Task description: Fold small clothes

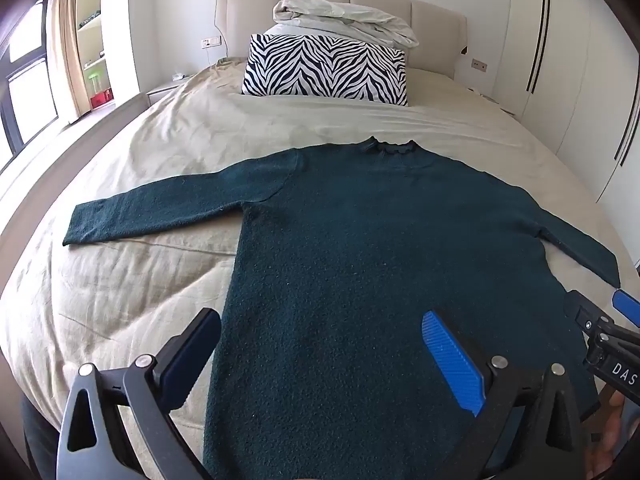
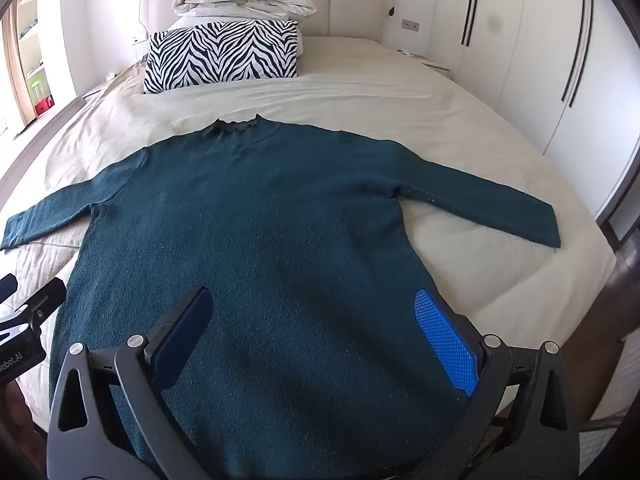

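A dark teal knit sweater [image 1: 360, 240] [image 2: 248, 232] lies flat on the bed, collar away from me, both sleeves spread out to the sides. My left gripper [image 1: 320, 332] hovers open over the sweater's lower left part, its left finger over the hem edge and bare sheet. My right gripper [image 2: 316, 312] is open above the lower right part, its blue pad [image 2: 444, 344] near the sweater's right edge. Nothing sits between either pair of fingers. The right gripper's tip [image 1: 600, 320] shows at the left wrist view's right edge; the left gripper's body [image 2: 24, 320] shows at the right wrist view's left edge.
The bed [image 1: 160, 140] has a beige sheet. A zebra-print pillow [image 1: 326, 70] and a folded white duvet [image 1: 344, 20] lie by the headboard. White wardrobe doors [image 2: 520, 40] stand on the right, a window and shelves [image 1: 92, 40] on the left.
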Available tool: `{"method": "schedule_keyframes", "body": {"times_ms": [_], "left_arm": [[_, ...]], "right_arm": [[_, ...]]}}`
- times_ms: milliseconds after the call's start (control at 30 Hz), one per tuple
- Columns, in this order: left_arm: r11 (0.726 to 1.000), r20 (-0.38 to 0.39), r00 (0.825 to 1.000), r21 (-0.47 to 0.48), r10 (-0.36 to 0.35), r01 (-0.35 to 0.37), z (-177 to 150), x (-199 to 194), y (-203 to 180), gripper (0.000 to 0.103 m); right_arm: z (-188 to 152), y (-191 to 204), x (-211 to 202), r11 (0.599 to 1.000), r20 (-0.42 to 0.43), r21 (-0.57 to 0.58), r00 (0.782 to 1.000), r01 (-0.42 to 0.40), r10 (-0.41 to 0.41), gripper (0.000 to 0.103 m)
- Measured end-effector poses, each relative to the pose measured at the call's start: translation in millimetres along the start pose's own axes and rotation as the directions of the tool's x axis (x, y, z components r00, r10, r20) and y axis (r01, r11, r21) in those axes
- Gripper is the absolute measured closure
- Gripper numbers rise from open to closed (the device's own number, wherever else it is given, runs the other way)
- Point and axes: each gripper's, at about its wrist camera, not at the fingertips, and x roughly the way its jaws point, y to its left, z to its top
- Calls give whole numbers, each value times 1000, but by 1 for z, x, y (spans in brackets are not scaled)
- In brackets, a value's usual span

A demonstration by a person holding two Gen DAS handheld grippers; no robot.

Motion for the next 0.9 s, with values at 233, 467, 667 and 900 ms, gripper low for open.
{"method": "schedule_keyframes", "body": {"times_ms": [233, 467, 667, 900], "left_arm": [[1000, 3, 1000, -12, -1, 1, -2, -2, 0, 0], [1000, -2, 1000, -18, -2, 2, -2, 0, 3, 0], [1000, 0, 1000, -20, -1, 1, -2, 1, 7, 0], [1000, 4, 1000, -26, -1, 1, -3, -1, 12, 0]], "right_arm": [[0, -1, 1, 1000, 1, 3, 1000, -1, 1, 0], [2, 2, 0, 1000, 1, -2, 1000, 1, -1, 0], [-4, 3, 0, 1000, -2, -4, 1000, 1, -1, 0], [-3, 5, 1, 1000, -5, -6, 1000, 3, -3, 0]]}}
